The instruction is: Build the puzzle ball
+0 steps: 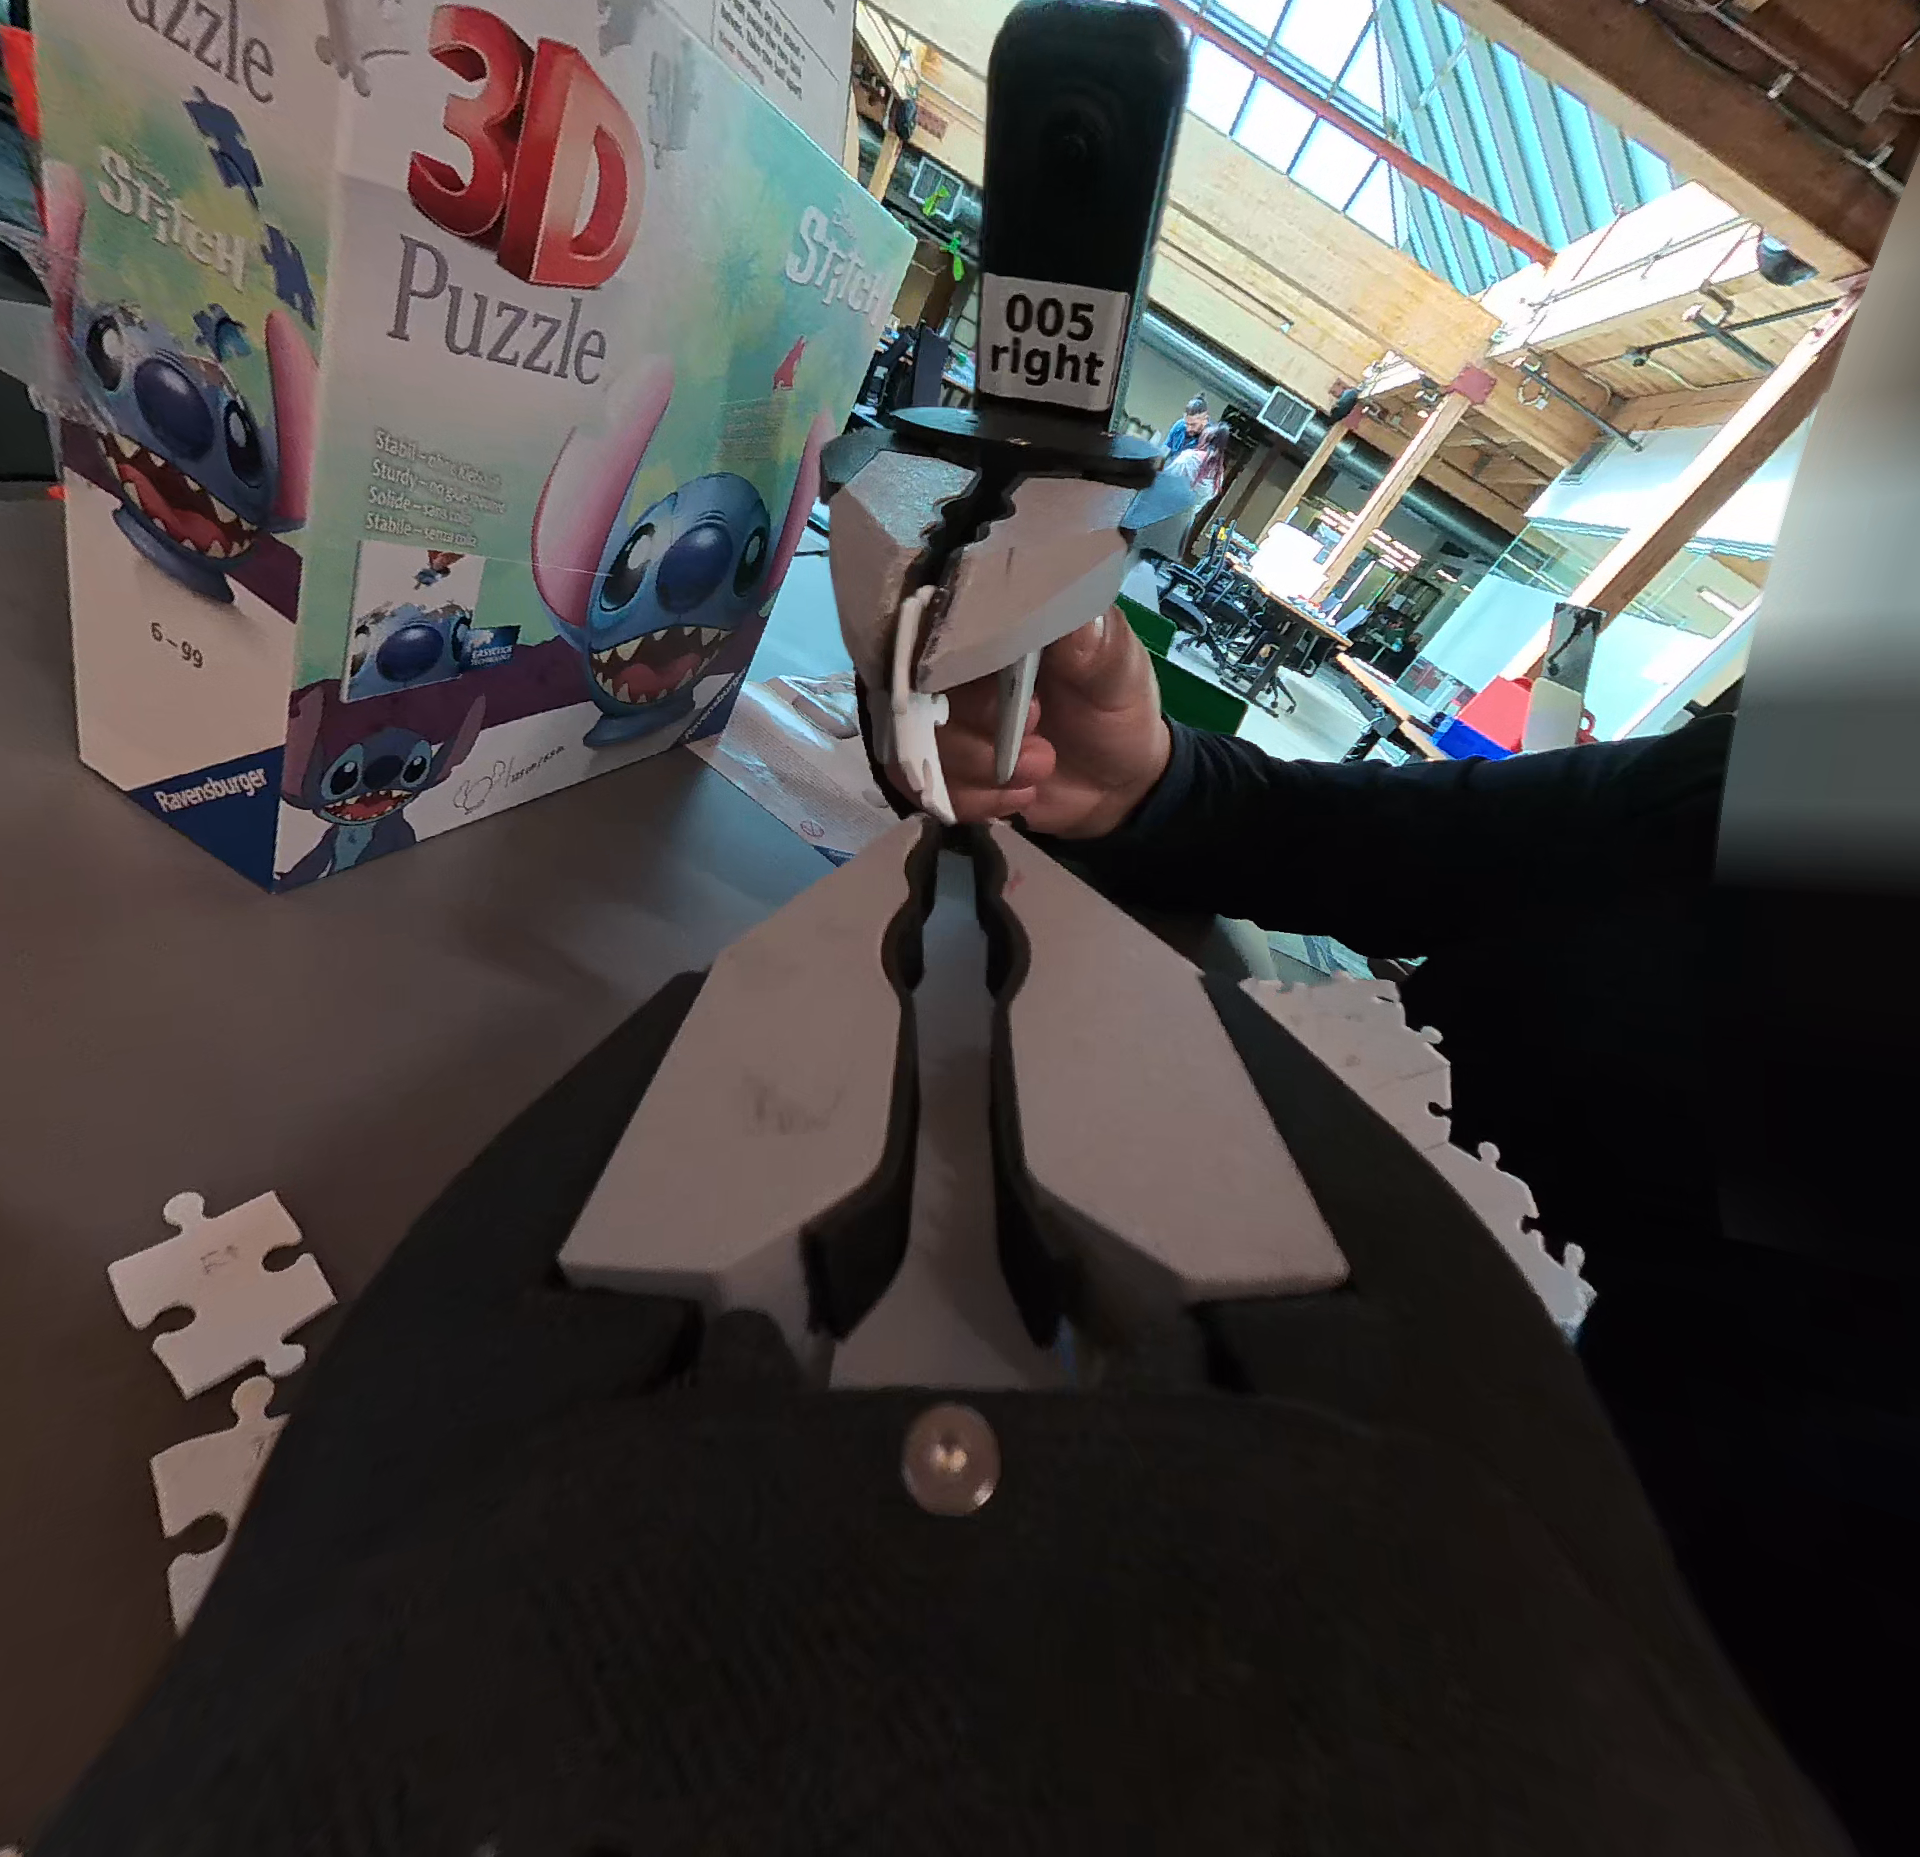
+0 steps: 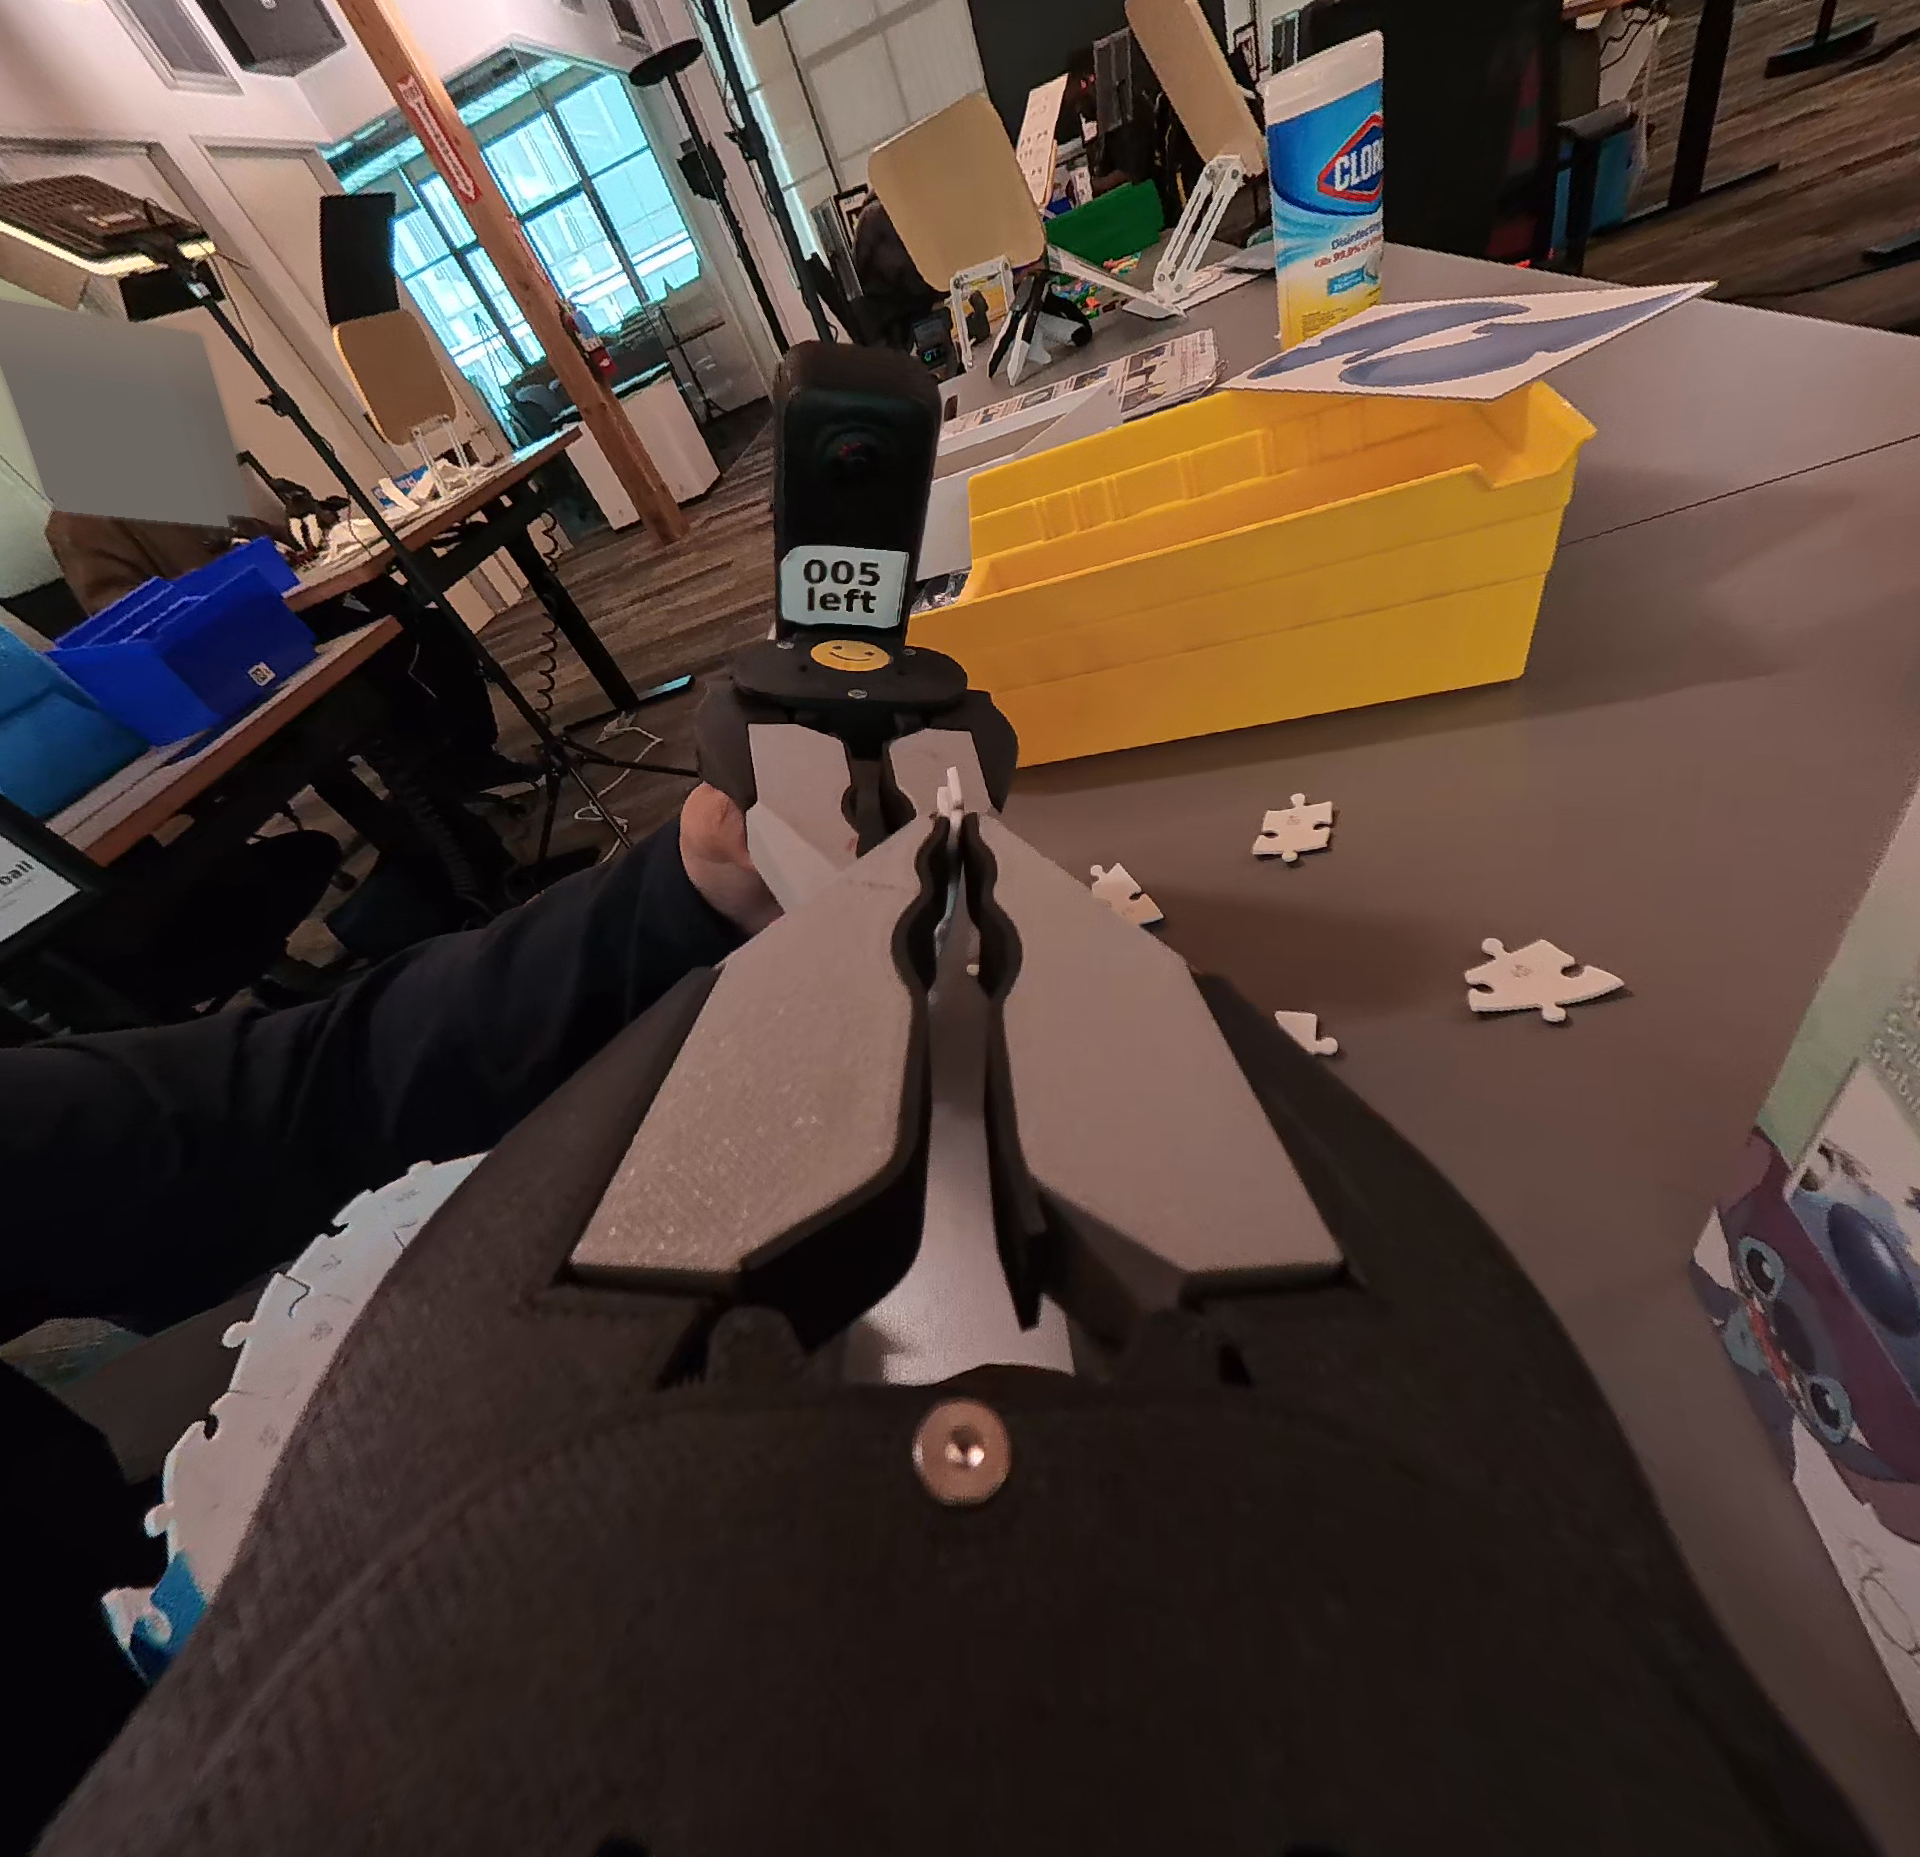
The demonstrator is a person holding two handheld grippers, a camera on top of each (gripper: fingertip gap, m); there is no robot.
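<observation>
The left hand-held gripper (image 1: 954, 839) fills the lower frame of its own view, jaws drawn narrow with nothing seen between them. Just above its tips, the right hand-held gripper (image 1: 940, 654) is clamped on a white puzzle piece (image 1: 914, 711). In the right wrist view that piece (image 2: 951, 810) shows edge-on at the closed tips. Loose pieces (image 2: 1543, 979) lie on the grey counter (image 2: 1662, 820) at right. The partly built ball (image 2: 281, 1340) curves at lower left. A puzzle box (image 1: 499, 436) stands upper left.
</observation>
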